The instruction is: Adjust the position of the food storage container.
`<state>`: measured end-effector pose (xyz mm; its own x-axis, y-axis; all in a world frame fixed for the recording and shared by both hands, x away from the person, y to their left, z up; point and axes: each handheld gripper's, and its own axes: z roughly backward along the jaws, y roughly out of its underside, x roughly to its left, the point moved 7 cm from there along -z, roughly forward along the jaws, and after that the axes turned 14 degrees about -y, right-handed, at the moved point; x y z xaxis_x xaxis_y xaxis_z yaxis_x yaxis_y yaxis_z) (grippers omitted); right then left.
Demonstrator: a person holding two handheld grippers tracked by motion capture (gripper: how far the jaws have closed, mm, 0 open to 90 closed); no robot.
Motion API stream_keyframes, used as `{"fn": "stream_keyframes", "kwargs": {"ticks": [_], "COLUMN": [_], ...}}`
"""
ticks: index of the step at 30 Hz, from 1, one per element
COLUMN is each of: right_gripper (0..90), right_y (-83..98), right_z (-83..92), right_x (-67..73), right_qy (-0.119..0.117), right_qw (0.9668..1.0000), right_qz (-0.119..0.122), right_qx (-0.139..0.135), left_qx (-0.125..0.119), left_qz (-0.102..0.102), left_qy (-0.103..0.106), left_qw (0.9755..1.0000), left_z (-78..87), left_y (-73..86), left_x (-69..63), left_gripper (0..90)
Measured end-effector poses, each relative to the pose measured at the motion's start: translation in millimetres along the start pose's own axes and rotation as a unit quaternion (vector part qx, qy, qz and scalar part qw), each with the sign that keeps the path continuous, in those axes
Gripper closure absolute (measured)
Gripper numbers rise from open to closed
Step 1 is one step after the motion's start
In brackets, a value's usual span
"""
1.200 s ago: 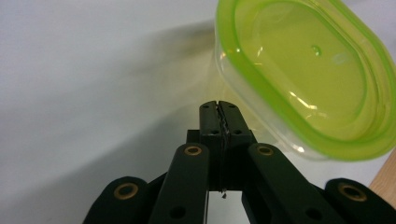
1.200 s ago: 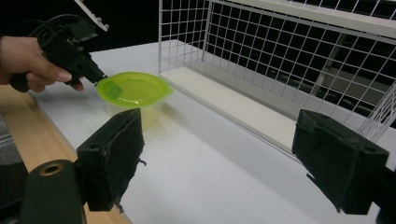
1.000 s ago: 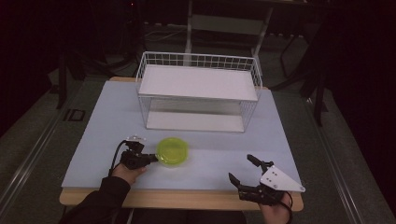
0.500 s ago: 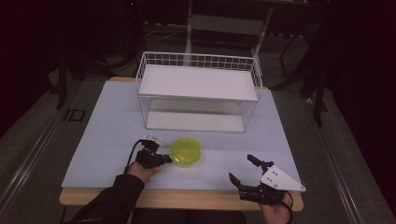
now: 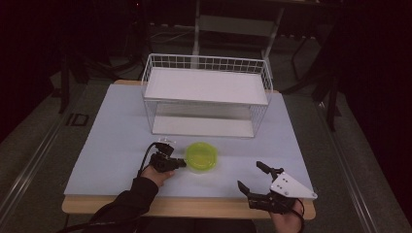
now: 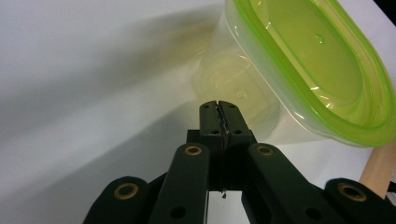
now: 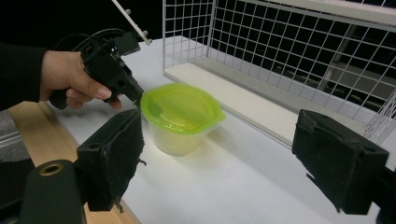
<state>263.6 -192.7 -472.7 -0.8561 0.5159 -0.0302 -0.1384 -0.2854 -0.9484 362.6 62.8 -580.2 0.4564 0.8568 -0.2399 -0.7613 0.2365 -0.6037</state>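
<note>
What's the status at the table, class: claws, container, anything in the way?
Left claw shut, tips at the green-lidded container, no grip on it visible. Right claw open, apart. Container upright, lid on. Wire rack behind it.

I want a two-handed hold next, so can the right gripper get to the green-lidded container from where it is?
Probably yes. The right gripper has its jaws wide open, and bare table lies between it and the container. The left gripper, shut, sits at the container's far side, out of the way.
</note>
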Motion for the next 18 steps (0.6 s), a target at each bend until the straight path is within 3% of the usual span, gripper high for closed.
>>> {"fn": "stream_keyframes", "kwargs": {"ticks": [8,12,15,18], "right_gripper": [16.3,16.4,16.4,16.4], "right_y": [0.0,0.3,0.3,0.4], "right_z": [0.2,-0.4,-0.5,-1.1], "right_x": [-0.2,-0.7,-0.4,-0.1], "right_qy": [0.0,-0.002,-0.002,-0.006], "right_qw": [1.0,1.0,1.0,1.0], "right_qz": [0.0,-0.002,-0.002,-0.007], "right_qx": [0.0,0.0,0.001,0.0], "left_qx": [0.004,-0.003,-0.009,-0.019], "left_qz": [-0.007,-0.014,-0.021,-0.031], "left_qy": [0.007,0.001,-0.009,-0.006], "left_qw": [0.9999,0.9999,0.9997,0.9993], "left_z": [-1.3,11.0,23.2,36.5], "left_y": [1.3,1.0,2.6,6.2], "left_x": [-3.6,-0.9,1.9,3.5], "left_gripper": [90.0,90.0,85.1,81.8]}}
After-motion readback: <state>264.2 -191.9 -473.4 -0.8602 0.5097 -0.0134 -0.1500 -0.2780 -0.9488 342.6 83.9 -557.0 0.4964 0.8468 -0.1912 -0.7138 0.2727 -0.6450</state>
